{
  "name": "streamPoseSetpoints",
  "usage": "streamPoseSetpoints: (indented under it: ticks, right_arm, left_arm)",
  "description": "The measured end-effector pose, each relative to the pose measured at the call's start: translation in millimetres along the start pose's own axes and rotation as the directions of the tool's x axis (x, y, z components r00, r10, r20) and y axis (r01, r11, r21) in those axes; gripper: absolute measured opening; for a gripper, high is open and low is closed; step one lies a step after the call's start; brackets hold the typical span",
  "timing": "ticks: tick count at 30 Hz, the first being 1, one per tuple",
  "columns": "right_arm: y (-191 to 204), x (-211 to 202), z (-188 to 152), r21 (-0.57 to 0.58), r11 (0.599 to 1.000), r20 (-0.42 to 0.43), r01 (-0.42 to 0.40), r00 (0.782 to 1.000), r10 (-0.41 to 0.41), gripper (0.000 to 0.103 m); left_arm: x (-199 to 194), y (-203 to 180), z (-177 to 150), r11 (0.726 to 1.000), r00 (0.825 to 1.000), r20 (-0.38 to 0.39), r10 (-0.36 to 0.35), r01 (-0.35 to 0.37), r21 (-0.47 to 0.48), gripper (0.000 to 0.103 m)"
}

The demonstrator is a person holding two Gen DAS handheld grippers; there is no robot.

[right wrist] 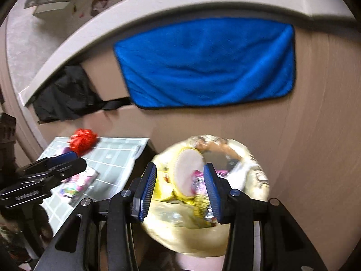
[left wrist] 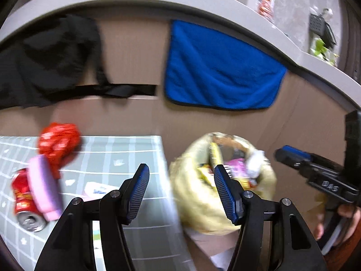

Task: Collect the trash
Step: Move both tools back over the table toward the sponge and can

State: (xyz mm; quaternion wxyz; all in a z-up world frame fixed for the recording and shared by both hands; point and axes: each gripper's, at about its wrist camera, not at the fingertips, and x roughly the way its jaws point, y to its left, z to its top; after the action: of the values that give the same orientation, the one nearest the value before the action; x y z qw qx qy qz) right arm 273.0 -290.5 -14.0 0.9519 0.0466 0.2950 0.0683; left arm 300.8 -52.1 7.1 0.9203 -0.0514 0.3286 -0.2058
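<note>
Beside the table (left wrist: 126, 158), a yellowish trash bag (left wrist: 198, 207) stands open on the floor, already partly filled with wrappers and paper. Right gripper (right wrist: 180, 180), seen in its own view, hovers over the bag's mouth with its jaws spread; a round cup (right wrist: 187, 174) with a pale lid and yellow rim lies between them, but whether the pads touch it or it is dropping free cannot be told through the blur. Left gripper (left wrist: 180, 189) is spread and carries nothing, poised above the table edge next to the bag.

Done, judging by the bag's contents: several pieces are collected, and the cup is at or just inside the bag. Left on the table: a red can (left wrist: 24, 201) lying on its side, a pink block (left wrist: 44, 187) resting against it, a crumpled red wrapper (left wrist: 59, 143) just behind these, and a flat pink-and-white packet (right wrist: 77, 184) nearer the table's front. The task therefore appears roughly half complete, with the table pieces the likely next targets for the free left gripper.
</note>
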Motion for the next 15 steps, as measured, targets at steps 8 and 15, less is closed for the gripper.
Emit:
streamPoseSetpoints:
  ticks: [8,15]
  right_arm:
    - [59.5,9.9,-5.7,-0.022,0.993,-0.032,-0.116,0.993,0.116,0.041]
    - [127.7,41.3,-15.6,-0.033,0.972,-0.139,-0.233,0.964,0.227,0.042]
  left_arm:
    - [-41.3,97.5,-23.0,0.976,0.986,0.030,0.162,-0.156,-0.149,0.060]
    - [-79.5,176.4,-45.2,0.930,0.966,0.056,0.251,-0.224,-0.291,0.060]
